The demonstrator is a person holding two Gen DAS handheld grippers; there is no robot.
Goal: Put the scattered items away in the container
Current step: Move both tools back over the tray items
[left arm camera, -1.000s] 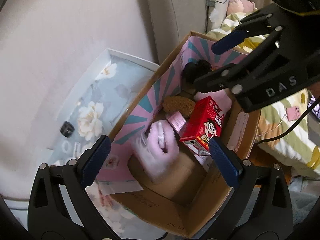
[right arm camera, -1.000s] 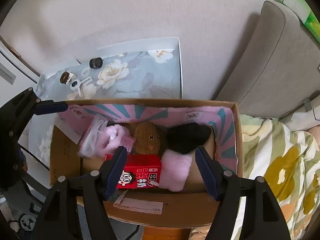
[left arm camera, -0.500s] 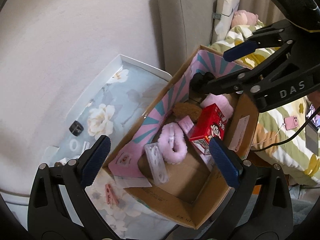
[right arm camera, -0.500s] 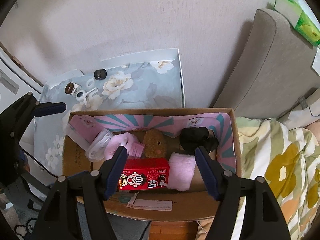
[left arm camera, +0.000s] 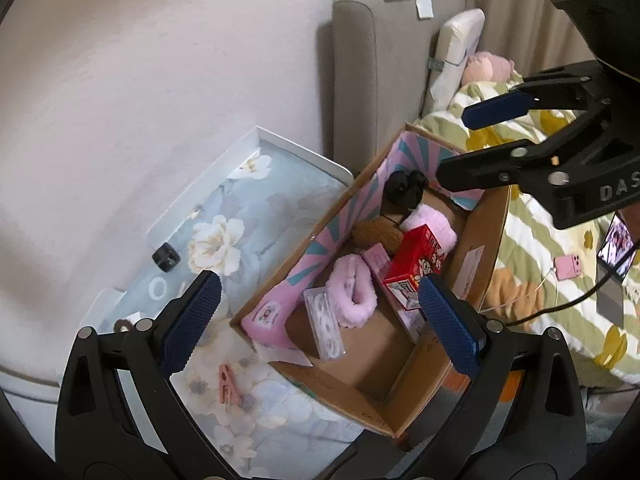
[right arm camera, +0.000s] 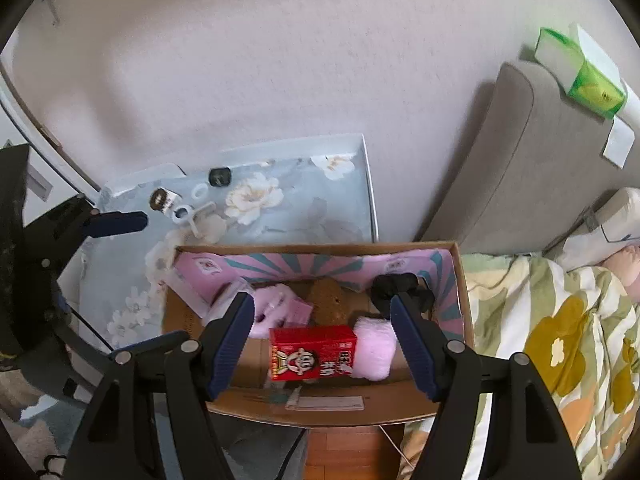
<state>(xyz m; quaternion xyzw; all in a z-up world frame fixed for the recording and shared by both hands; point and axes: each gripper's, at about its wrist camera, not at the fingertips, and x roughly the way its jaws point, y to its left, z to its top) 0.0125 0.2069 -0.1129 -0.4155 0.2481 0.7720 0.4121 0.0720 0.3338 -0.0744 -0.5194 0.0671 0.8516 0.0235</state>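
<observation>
The cardboard box [left arm camera: 476,240] [right arm camera: 320,408] holds a red carton [left arm camera: 416,260] [right arm camera: 312,354], a pink fluffy item [left arm camera: 354,292], a clear plastic case [left arm camera: 324,322], a brown plush [right arm camera: 326,300], a black item [left arm camera: 404,188] and a pink towel [right arm camera: 374,348]. My left gripper [left arm camera: 320,320] hangs open above the box's near end, nothing between its pads. My right gripper [right arm camera: 324,336] [left arm camera: 454,142] is open and empty over the carton. On the floral tabletop [left arm camera: 280,200] lie a black cap [left arm camera: 165,257] [right arm camera: 219,176], a white ring [left arm camera: 157,288] and a pink clothes peg [left arm camera: 228,382].
A grey padded headboard [left arm camera: 372,80] with a green tissue box [right arm camera: 584,76] on top stands behind the box. A bed with a floral quilt [right arm camera: 560,340] lies to the right, with a pink phone [left arm camera: 568,266] on it. The wall runs behind the tabletop.
Both grippers have risen away from the box, which now looks smaller. The pink fluffy item and clear case, blurred a second ago, now lie still in the box.
</observation>
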